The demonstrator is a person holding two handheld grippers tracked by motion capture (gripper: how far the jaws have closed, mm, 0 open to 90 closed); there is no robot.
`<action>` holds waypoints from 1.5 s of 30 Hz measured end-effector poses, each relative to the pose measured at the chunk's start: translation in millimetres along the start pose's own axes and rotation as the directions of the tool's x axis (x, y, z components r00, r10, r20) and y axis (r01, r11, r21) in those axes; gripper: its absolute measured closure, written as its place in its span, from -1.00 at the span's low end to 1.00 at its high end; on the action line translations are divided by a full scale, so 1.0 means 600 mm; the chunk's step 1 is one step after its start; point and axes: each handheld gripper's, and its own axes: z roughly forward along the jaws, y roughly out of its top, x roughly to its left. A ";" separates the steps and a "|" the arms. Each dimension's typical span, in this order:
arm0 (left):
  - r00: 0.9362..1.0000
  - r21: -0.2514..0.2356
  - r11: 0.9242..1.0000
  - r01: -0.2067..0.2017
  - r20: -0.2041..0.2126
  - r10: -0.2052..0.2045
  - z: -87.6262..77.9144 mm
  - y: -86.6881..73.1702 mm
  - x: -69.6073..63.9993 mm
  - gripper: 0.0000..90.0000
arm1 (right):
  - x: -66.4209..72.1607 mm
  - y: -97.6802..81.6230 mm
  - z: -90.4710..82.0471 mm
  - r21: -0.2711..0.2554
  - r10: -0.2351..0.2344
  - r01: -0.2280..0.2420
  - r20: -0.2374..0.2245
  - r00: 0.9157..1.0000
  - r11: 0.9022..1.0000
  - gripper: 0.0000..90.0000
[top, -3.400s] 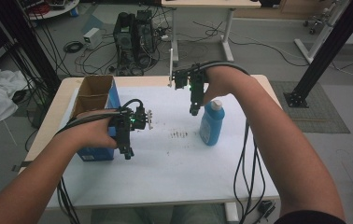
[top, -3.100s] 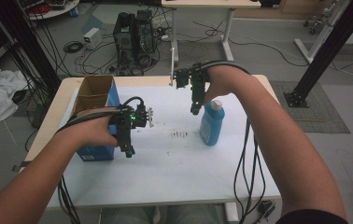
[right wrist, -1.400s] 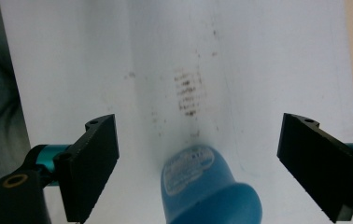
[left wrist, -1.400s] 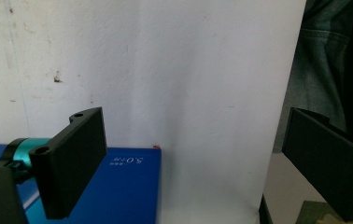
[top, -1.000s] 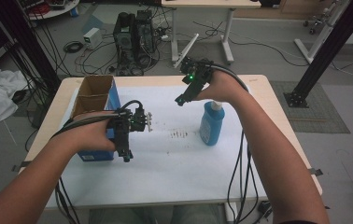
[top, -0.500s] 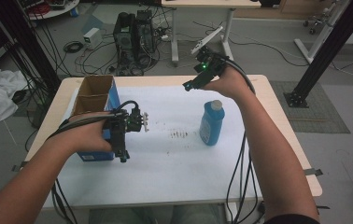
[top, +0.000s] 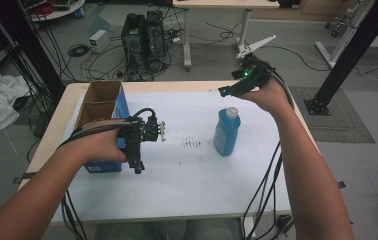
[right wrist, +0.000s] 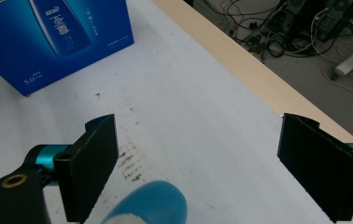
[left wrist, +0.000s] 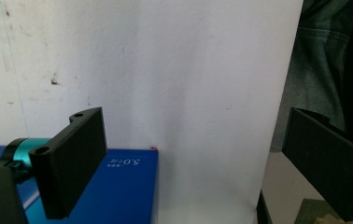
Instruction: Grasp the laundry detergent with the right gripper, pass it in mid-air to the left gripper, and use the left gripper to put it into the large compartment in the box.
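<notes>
A blue bottle [top: 226,132] with a pale cap stands upright on the white table cover [top: 187,190], right of the middle. My right gripper [top: 229,90] hangs raised behind it over the table's far side, open and apart from the bottle. In the right gripper view its jaws [right wrist: 198,140] stand wide with nothing between them, and the blurred bottle top [right wrist: 146,203] lies below. An open blue box [top: 102,120] stands at the left. My left gripper [top: 138,150] is beside the box's right face, open, and its jaws [left wrist: 195,126] frame bare cover with the box corner [left wrist: 118,186] at lower left.
Dark smudges [top: 192,144] mark the cover between box and bottle. The wooden table edge [top: 177,86] runs along the far side. Beyond it on the floor are a computer tower [top: 144,35], cables and a white desk leg [top: 244,30]. Cables trail from both grippers off the near edge.
My right gripper has risen from the bottle's cap and swung back and to the right, away from the bottle. The left gripper has hardly moved.
</notes>
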 end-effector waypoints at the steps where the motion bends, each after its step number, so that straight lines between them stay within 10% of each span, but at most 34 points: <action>1: 1.000 0.002 1.000 0.007 0.005 -0.007 -0.001 0.002 0.000 -0.86 | -0.004 -0.007 -0.003 -0.009 0.011 -0.011 0.002 1.000 1.000 -0.74; 24: 1.000 0.005 1.000 -0.029 0.002 0.029 0.008 0.016 -0.003 -0.86 | -0.012 -0.150 -0.062 -0.100 0.168 -0.163 0.044 0.985 0.981 -0.74; 45: 1.000 -0.030 0.999 -0.031 -0.003 0.031 0.008 -0.002 -0.013 -0.86 | 0.093 -0.313 -0.048 -0.124 0.179 -0.171 0.061 0.982 0.977 -0.74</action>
